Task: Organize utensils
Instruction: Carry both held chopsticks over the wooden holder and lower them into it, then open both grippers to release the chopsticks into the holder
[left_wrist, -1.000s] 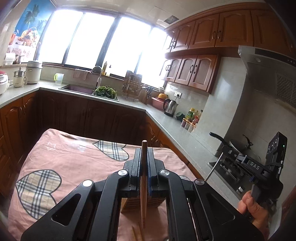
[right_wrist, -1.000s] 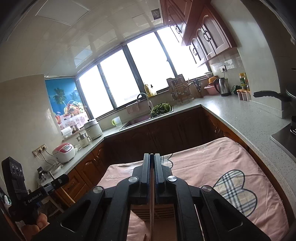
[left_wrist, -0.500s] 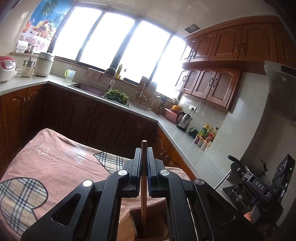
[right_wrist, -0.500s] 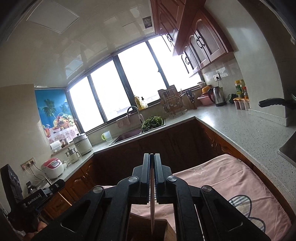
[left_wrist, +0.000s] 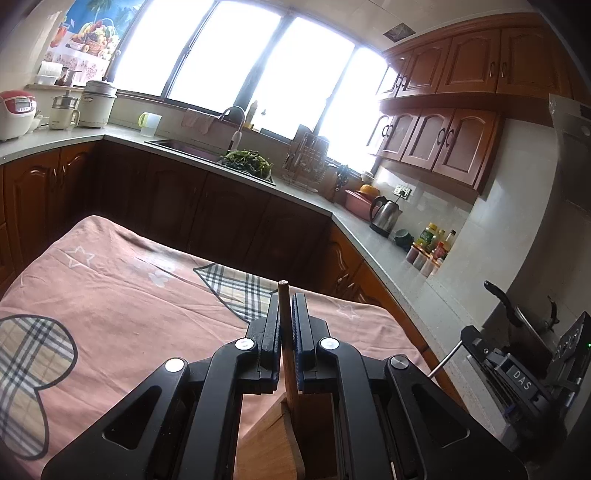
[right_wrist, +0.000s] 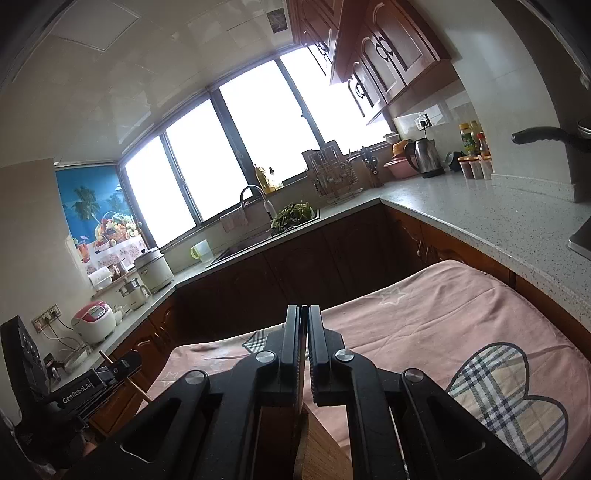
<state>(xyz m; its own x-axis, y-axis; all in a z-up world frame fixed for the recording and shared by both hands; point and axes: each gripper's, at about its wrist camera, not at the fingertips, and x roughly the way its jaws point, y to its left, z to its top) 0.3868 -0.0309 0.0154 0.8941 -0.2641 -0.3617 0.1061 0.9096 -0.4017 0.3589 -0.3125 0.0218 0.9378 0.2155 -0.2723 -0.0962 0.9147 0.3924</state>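
Note:
My left gripper (left_wrist: 283, 306) is shut on a wooden utensil handle (left_wrist: 285, 325) that stands upright; its lower end goes down into a wooden utensil holder (left_wrist: 269, 439) just below the fingers. My right gripper (right_wrist: 303, 317) is shut on a thin flat utensil (right_wrist: 301, 373), seen edge-on, that also reaches down to the wooden holder (right_wrist: 321, 454). The holder stands on a pink cloth with plaid hearts (left_wrist: 122, 295). The utensils' lower ends are hidden. Each gripper shows at the edge of the other's view: the right one (left_wrist: 524, 380), the left one (right_wrist: 88, 384).
The cloth-covered table (right_wrist: 443, 317) sits inside a U-shaped grey counter (right_wrist: 480, 218) with dark wood cabinets. On the counter are a kettle (left_wrist: 384, 212), seasoning bottles (left_wrist: 432, 247), a sink with greens (left_wrist: 247, 160) and a rice cooker (left_wrist: 16, 112). A pan handle (right_wrist: 543, 134) juts out at right.
Both grippers have tilted back down, so more of the pink cloth shows. The holder sits closer under the fingers, with both utensils reaching into it. Both grips stay shut.

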